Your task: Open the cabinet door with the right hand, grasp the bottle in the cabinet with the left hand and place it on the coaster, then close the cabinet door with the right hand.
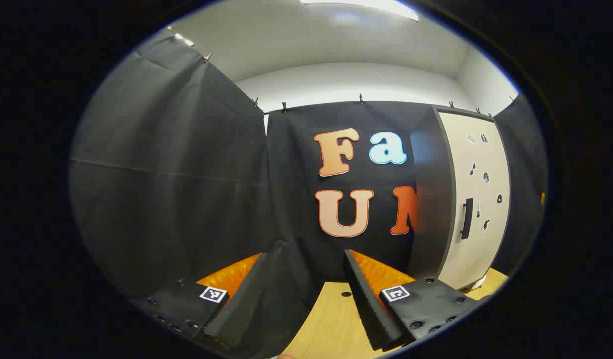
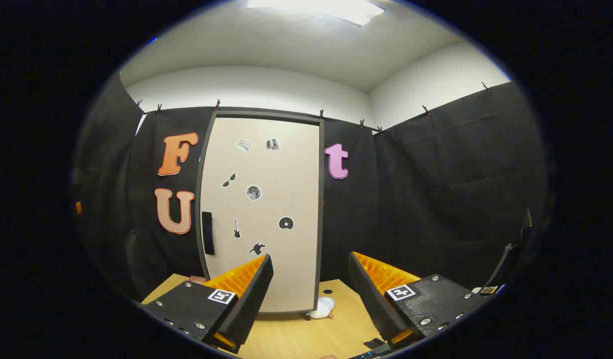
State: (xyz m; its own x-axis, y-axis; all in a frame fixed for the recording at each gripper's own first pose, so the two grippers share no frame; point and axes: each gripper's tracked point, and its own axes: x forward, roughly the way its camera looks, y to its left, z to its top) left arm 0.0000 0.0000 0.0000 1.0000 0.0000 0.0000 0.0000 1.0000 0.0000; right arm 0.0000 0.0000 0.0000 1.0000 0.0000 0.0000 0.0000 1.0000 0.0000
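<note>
Here, in the left gripper view, the left tool [image 1: 306,294] is seen with its two fingers spread wide apart and nothing between them, above a light wooden tabletop [image 1: 331,324]. The cabinet [image 1: 466,199] is found far to the right of this tool and well apart from it, so that mostly its dark side panel and, at a slant, its pale door [image 1: 478,234] are shown. A dark handle [image 1: 467,218] is mounted upright on the door, with its long axis vertical. In the right gripper view, the right tool [image 2: 311,294] is also held open and empty, and the door [image 2: 264,209] is faced almost straight on, a little to the left of the gap between the fingers. The door is judged to be closed, since it lies flat in its dark frame. The handle [image 2: 207,233] is placed at the left edge of the door, left of and higher than the fingers. A small white object [image 2: 322,307] lies on the tabletop [image 2: 296,339] at the foot of the cabinet; what it is cannot be told. The bottle is presumably hidden behind the door. The right tool is judged to be the nearer one to the handle, so a move to the left and forward is called for, with the fingers set across the upright bar.
</note>
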